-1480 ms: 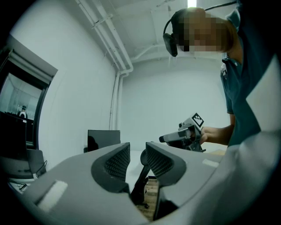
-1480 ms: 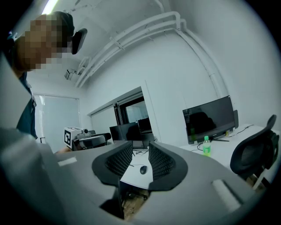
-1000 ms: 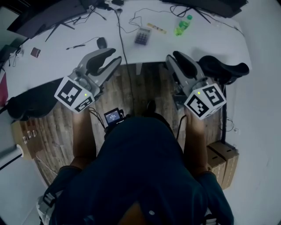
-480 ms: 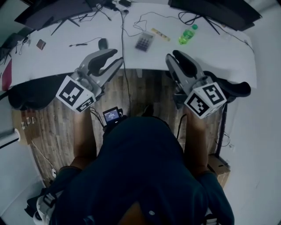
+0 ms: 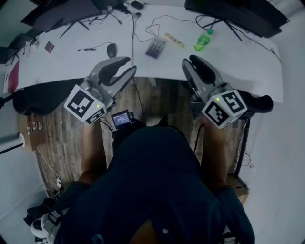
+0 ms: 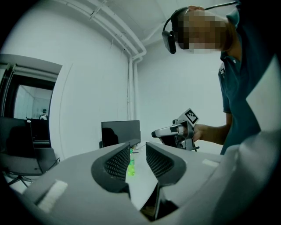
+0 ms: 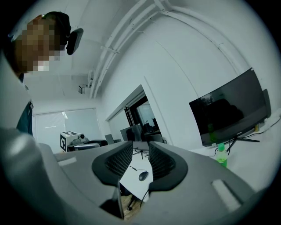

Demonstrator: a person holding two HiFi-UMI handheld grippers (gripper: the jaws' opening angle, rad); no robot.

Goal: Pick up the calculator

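The grey calculator [image 5: 156, 47] lies flat on the white table [image 5: 71, 62], near its middle, between a mouse and a green bottle. My left gripper [image 5: 129, 65] [image 6: 137, 148] hovers at the table's near edge, left of and short of the calculator. It holds nothing and only a narrow slit shows between its jaws. My right gripper [image 5: 189, 60] [image 7: 140, 147] hangs at the same edge, right of the calculator, held the same way and also holding nothing. The calculator shows in neither gripper view.
A green bottle [image 5: 200, 40] [image 7: 221, 154] and a yellow ruler [image 5: 171, 39] lie right of the calculator, a black mouse [image 5: 111, 48] [image 7: 143, 176] to its left. Cables cross the table; dark monitors [image 5: 238, 12] line its far side. Black chairs [image 5: 38, 100] flank me.
Both grippers have travelled forward to the table's near edge, and the table now sits a little lower in the head view. Their jaws have not changed.
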